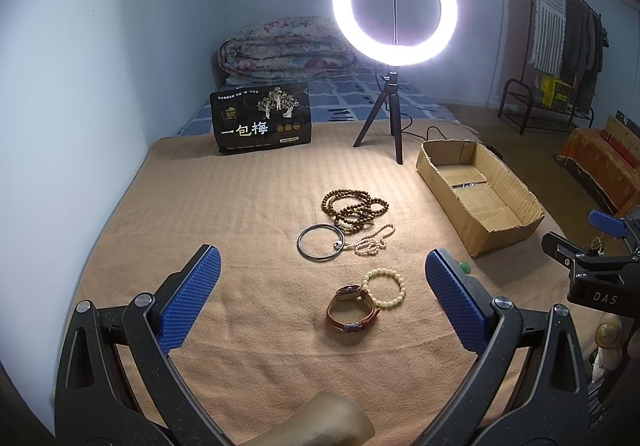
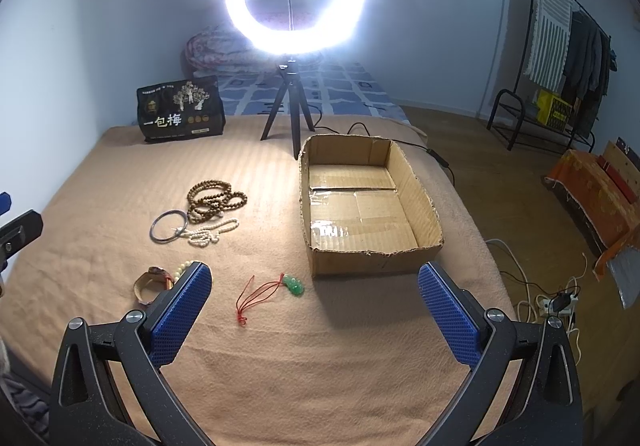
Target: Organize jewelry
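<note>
Jewelry lies on a tan blanket (image 1: 260, 205): brown wooden beads (image 1: 356, 209), a metal bangle (image 1: 320, 241), a white pearl strand (image 1: 374, 242), a cream bead bracelet (image 1: 384, 288) and a brown-strapped watch (image 1: 352, 308). My left gripper (image 1: 324, 298) hovers open over the blanket, the watch between its fingers further ahead. In the right wrist view a green pendant on red cord (image 2: 294, 284) lies just ahead of my open right gripper (image 2: 316, 306). The empty cardboard box (image 2: 428, 213) sits beyond, to the right. The wooden beads (image 2: 216, 201), bangle (image 2: 169, 226) and watch (image 2: 150, 284) lie left.
A lit ring light on a tripod (image 1: 394, 1) stands at the back of the blanket, with a black snack bag (image 1: 262, 117) to its left and a folded quilt (image 1: 288, 45) behind. Cables and a power strip (image 2: 556, 302) lie on the floor right. A clothes rack (image 2: 560, 45) stands far right.
</note>
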### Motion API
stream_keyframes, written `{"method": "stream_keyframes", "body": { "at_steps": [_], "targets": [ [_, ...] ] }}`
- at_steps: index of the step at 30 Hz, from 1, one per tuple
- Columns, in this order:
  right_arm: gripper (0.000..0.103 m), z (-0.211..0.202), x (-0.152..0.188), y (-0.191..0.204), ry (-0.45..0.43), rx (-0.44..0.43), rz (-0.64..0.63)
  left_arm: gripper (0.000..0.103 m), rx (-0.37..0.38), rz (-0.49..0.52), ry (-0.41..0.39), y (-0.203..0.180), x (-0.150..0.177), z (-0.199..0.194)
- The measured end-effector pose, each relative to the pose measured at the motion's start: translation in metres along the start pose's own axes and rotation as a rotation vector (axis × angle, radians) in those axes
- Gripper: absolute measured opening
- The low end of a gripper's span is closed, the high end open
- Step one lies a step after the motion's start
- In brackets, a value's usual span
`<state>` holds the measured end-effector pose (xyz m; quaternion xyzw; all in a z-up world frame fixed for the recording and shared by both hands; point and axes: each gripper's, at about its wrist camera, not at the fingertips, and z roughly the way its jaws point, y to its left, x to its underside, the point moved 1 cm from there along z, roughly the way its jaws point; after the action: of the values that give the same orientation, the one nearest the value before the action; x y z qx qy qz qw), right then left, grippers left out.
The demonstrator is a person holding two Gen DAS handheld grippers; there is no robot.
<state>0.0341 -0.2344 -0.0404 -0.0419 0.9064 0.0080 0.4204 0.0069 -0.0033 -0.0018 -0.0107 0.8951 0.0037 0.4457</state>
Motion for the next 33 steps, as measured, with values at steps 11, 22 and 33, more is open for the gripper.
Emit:
{"method": "stream_keyframes", "body": {
  "at_steps": [11,22,33],
  "targets": [
    [0.103,0.001,-0.001,0.001,0.005,0.001,-0.001,0.103,-0.016,0.002,0.012,0.010,0.006,0.004],
    [0.103,0.028,0.001,-0.015,0.064,0.016,0.017,0.103,-0.029,-0.045,0.080,0.026,0.003,0.024],
    [0.083,0.058,0.009,-0.007,0.186,-0.104,-0.043,0.091,0.021,-0.095,0.226,0.039,0.011,0.063]
  ]
}}
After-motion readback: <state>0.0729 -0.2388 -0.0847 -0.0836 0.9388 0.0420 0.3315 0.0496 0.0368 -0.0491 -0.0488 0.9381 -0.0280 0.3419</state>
